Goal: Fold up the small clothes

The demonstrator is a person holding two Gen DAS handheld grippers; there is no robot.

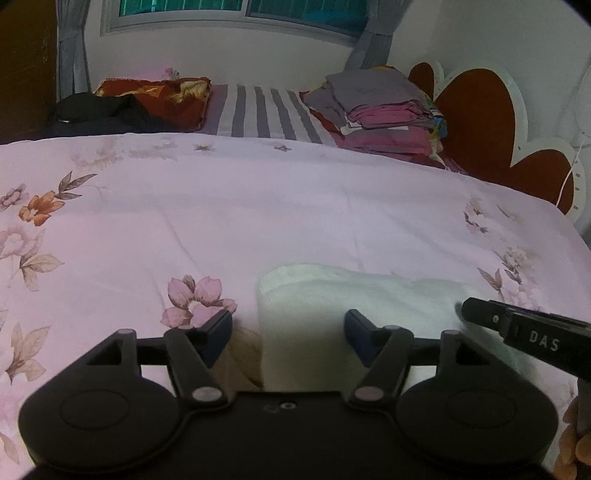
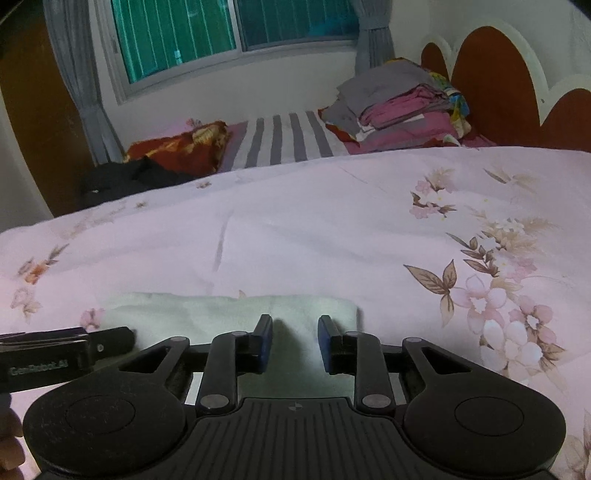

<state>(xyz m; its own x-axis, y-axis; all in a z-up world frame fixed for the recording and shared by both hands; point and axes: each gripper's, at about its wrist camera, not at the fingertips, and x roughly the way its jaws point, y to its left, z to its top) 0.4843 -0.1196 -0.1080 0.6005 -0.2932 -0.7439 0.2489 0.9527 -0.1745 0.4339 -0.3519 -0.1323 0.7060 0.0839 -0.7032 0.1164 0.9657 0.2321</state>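
On a pink floral bedspread (image 1: 258,206) lies a folded white cloth (image 1: 332,295), soft and thick, its near edge under both tools. Left gripper (image 1: 288,334) has its jaws wide apart, straddling the cloth's left end without pinching it. Right gripper (image 2: 295,341) hovers with a narrower gap, cloth showing between its blue pads (image 2: 265,343), unclamped. Folded clothes (image 1: 384,107) are stacked by the headboard (image 1: 476,114).

Two fisheye views, each mounted just behind its own jaws, looking forward and steeply down, close over the bed (image 1: 295,206). Both face the window (image 2: 236,33) beyond the jaws. They share the white cloth (image 1: 351,295) under the jaws, the stack of clothes (image 2: 402,107), and the headboard (image 1: 480,114).
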